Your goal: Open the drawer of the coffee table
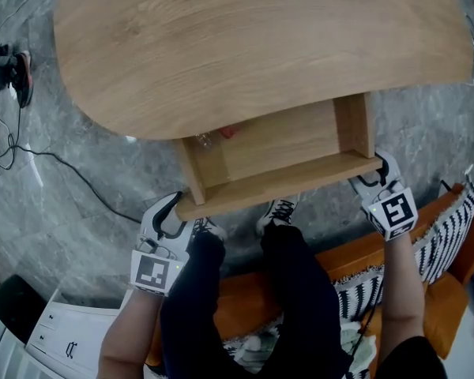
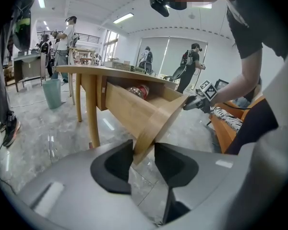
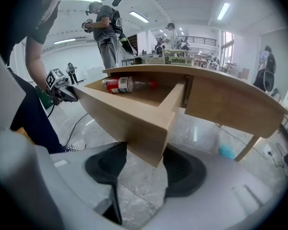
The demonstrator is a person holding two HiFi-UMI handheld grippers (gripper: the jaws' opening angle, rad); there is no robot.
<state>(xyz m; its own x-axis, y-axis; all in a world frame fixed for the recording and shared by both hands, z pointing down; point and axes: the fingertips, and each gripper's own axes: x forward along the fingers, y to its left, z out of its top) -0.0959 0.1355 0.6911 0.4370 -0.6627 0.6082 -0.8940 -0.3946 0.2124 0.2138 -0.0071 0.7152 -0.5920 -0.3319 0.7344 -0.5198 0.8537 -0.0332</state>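
Pale grained wooden drawer (image 1: 276,144), rounded tabletop (image 1: 261,46)

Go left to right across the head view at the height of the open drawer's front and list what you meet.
black cable → left gripper → drawer front → right gripper → striped cushion

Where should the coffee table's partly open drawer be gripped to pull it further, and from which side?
Grip the drawer's front panel at its two end corners, coming from the person's side. It is a thin upright board with no handle showing, so jaws can straddle its edge, as the left gripper and right gripper do.
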